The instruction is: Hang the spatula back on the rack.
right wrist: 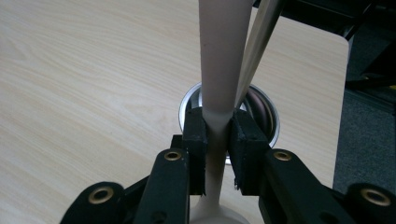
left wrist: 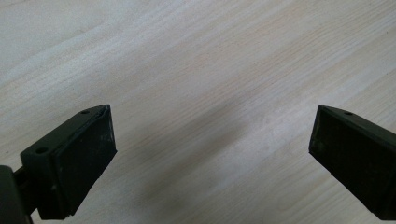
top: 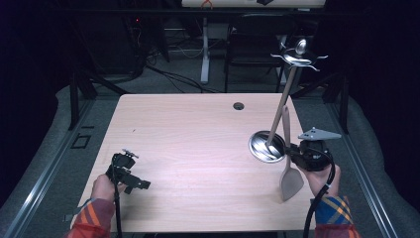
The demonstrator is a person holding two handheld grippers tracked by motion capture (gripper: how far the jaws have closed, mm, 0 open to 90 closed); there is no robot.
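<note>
My right gripper is shut on the neck of a beige spatula, blade toward the near table edge and handle pointing away. In the right gripper view the spatula runs up between the shut pads of my right gripper. Just behind it stands a utensil rack with a round metal base, a leaning wooden pole and metal hooks on top. The base and pole also show there. My left gripper hovers open over bare wood near the front left, its jaws wide apart around nothing.
The light wooden table has a small cable hole near its far edge. Beyond it stand a dark chair and a white desk leg. Floor rails run along both sides of the table.
</note>
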